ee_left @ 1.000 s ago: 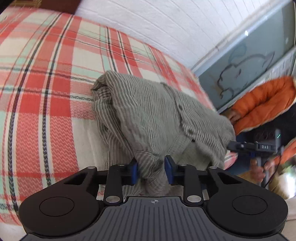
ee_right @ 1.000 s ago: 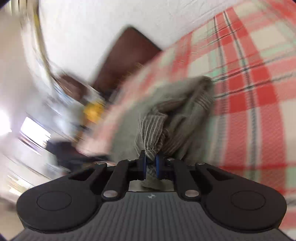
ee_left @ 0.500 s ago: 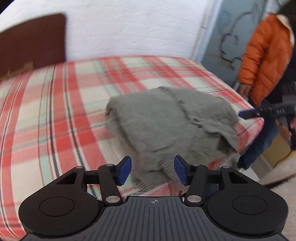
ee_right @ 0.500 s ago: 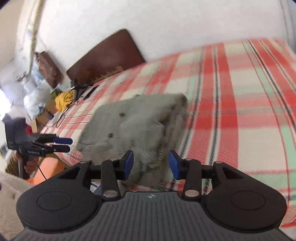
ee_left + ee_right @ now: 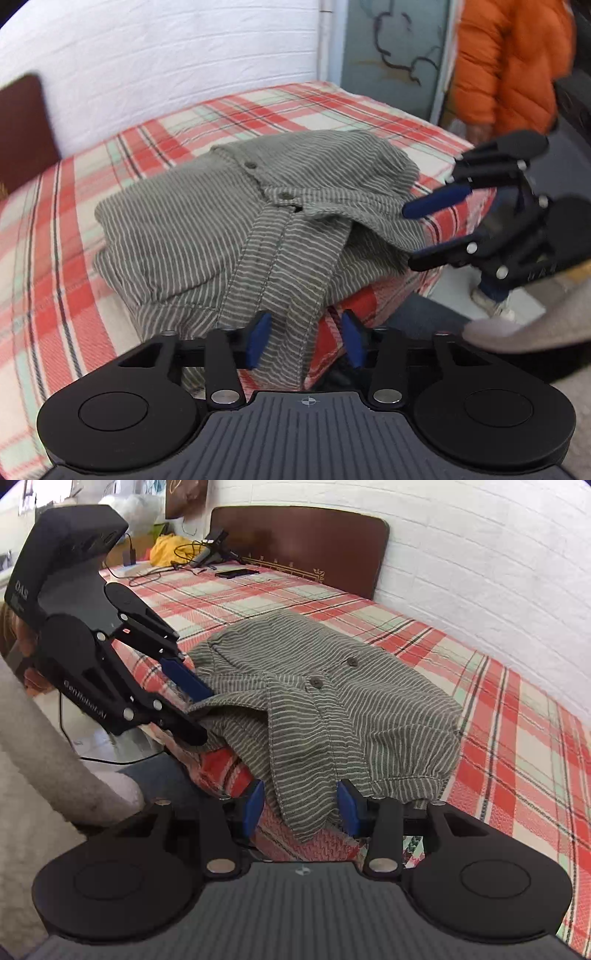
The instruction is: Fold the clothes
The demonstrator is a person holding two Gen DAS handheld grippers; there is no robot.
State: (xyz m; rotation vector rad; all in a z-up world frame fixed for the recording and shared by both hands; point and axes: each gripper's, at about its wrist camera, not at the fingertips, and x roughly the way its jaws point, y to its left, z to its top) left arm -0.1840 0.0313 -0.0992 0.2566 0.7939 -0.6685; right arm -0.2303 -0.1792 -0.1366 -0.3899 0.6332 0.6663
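A grey-green striped button shirt point(image 5: 236, 229) point(image 5: 332, 701) lies folded near the edge of a bed with a red plaid cover point(image 5: 55, 258) point(image 5: 517, 746). My left gripper point(image 5: 306, 339) sits at the shirt's near hem. Its jaws are closing with a hanging strip of cloth between them, and a gap shows beside the right pad. From the side, the left gripper point(image 5: 199, 709) straddles a fold. My right gripper point(image 5: 301, 808) is closing around a drooping corner, pads not pressing. In the left wrist view the right gripper point(image 5: 424, 230) straddles the shirt's right corner.
A person in an orange jacket point(image 5: 509, 62) stands past the bed's corner by a blue-grey door point(image 5: 391, 55). A dark headboard point(image 5: 303, 542), a phone point(image 5: 236, 573), cables and a yellow cloth point(image 5: 166, 546) lie at the bed's head. A white brick wall point(image 5: 480, 554) runs behind.
Both grippers let go of the bunched shirt, opened wide and drew back; their jaws now stand narrower. Both views rolled level, and the shirt lies folded on the bed.
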